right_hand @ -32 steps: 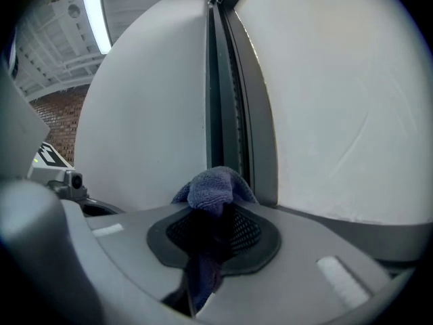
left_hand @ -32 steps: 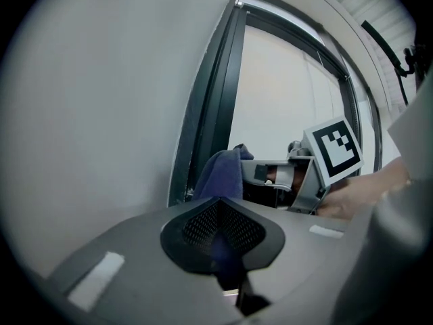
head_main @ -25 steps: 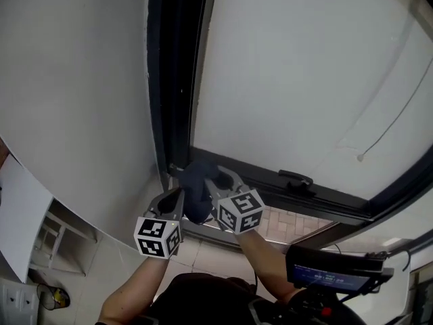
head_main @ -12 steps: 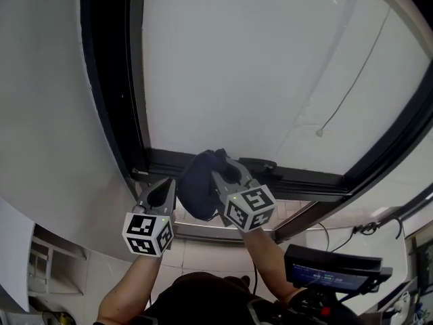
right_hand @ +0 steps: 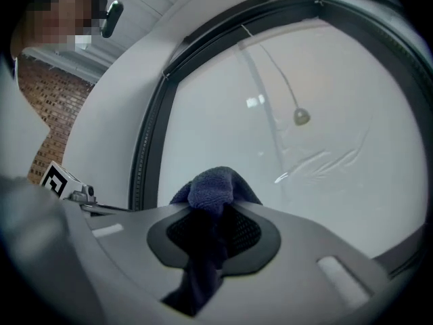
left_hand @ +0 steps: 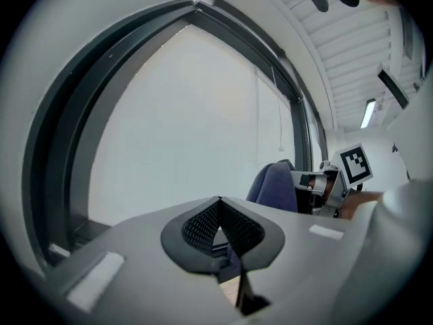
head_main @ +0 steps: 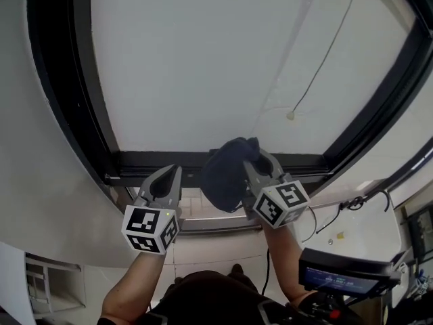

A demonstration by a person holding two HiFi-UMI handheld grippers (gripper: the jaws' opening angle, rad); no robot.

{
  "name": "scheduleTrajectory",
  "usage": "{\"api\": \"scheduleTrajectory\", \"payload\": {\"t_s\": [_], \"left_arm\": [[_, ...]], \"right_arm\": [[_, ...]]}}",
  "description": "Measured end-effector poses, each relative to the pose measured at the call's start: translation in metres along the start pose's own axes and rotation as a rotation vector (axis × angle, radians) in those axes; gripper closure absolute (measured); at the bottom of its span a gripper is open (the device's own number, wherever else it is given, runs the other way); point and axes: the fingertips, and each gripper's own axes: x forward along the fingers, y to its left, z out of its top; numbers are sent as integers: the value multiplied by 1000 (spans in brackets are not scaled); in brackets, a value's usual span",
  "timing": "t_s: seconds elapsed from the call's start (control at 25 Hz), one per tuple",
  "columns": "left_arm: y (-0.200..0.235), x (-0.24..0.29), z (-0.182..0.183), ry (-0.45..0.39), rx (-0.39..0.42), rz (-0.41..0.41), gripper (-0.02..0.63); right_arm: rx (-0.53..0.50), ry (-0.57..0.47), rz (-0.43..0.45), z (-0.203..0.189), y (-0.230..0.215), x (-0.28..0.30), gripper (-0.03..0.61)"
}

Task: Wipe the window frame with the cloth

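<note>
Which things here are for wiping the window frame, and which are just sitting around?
For the job:
- dark blue cloth, clamped in the right tongs
- black window frame

Just there:
- left tongs, shut and empty
- hanging cord with a bead at its end
- small screen at the lower right

Lower rail: the window frame's lower rail [head_main: 162, 160] runs across just ahead of both grippers, its left stretch uncovered.
Left side: the left upright [head_main: 64, 80] and the white wall [head_main: 27, 181] close in beside the left gripper [head_main: 170, 175].
Middle: the cloth [head_main: 226, 175] bulges from the right gripper [head_main: 257, 160], leaving a narrow gap between the grippers.
Pane: the glass [head_main: 189, 59] is wide open; a cord weight [head_main: 291, 116] hangs above the right gripper.
Right side: the right upright [head_main: 379, 93] slants close; a cable [head_main: 352, 205] lies below.
</note>
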Motion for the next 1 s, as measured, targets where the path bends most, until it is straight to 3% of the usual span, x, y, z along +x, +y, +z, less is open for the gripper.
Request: {"api": "scheduleTrajectory", "payload": {"t_s": [0.16, 0.36, 0.6, 1.0], "left_arm": [[-16, 16, 4, 6, 10, -37, 620], [-36, 29, 6, 12, 36, -22, 620], [-54, 35, 5, 16, 22, 50, 620], [-139, 64, 12, 34, 93, 57, 620]], "right_arm": [[-11, -28, -84, 17, -37, -29, 522], [-5, -41, -130, 27, -76, -67, 522], [-20, -33, -125, 33, -115, -101, 522], [29, -11, -67, 28, -170, -158, 522]]}}
